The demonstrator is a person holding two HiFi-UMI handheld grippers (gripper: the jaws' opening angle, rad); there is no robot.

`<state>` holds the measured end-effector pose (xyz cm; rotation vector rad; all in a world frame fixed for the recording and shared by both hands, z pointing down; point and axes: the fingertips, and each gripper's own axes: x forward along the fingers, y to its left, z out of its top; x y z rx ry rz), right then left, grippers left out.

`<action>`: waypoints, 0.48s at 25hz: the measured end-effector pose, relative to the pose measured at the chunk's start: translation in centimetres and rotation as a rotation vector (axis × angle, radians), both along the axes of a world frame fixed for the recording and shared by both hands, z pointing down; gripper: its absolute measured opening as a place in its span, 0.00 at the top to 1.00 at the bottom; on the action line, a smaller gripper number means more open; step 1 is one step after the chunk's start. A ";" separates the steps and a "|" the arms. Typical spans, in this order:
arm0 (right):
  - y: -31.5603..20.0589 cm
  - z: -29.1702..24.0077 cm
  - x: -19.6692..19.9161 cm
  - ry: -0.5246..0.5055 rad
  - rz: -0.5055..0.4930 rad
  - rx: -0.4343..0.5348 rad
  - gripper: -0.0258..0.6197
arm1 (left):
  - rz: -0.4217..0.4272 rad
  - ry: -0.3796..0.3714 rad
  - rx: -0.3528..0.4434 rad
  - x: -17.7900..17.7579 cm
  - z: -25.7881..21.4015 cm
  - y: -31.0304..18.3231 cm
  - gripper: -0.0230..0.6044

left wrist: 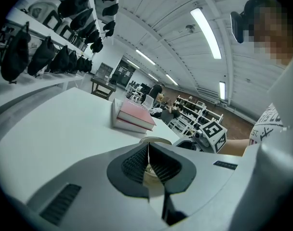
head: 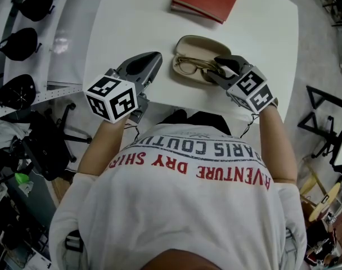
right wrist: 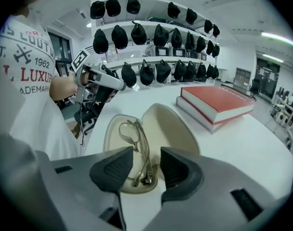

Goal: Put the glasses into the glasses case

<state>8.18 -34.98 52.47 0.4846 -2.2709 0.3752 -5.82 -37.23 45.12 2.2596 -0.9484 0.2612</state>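
Right, from the head view I see the glasses case (head: 198,44) lying open on the white surface (head: 131,21), with the glasses (head: 189,66) in its lower half. The right gripper (head: 219,70) sits over the case's right end and covers that end of the frame, so from above I can't read its fingers. The right gripper view settles it: the fingers (right wrist: 113,170) stand apart with the folded temples between them, and neither pad presses on the glasses, which rest in the tray beside the raised lid.

The left gripper (head: 152,61) rests on the surface just left of the case, apart from it. Its own view shows the ribbed fingers (left wrist: 137,165) closed together with nothing between them. Past them only a sliver of the case rim shows, and I can't make out the glasses there at all. That view does pick up the right gripper's marker cube (left wrist: 214,134).

A red book (right wrist: 219,102) lies beyond the case. The head view cuts it off at the top edge, while the gripper views show it whole. Shelves of black caps (right wrist: 151,37) fill the background of the right gripper view; the head view catches only a few at its left edge. My shirt (head: 188,207) hides the near edge of the surface.
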 end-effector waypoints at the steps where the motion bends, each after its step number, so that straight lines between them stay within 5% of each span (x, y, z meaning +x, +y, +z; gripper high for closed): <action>1: 0.0 -0.3 0.1 -0.012 0.015 0.004 0.69 | 0.003 -0.001 0.006 0.0 -0.2 0.1 0.92; 7: 0.4 -3.7 1.1 -0.099 0.108 0.051 0.58 | 0.035 0.001 0.038 0.7 -2.3 0.6 0.92; 12: 1.0 -9.1 1.2 -0.282 0.193 0.114 0.59 | 0.089 0.003 0.062 2.5 -4.5 1.5 0.92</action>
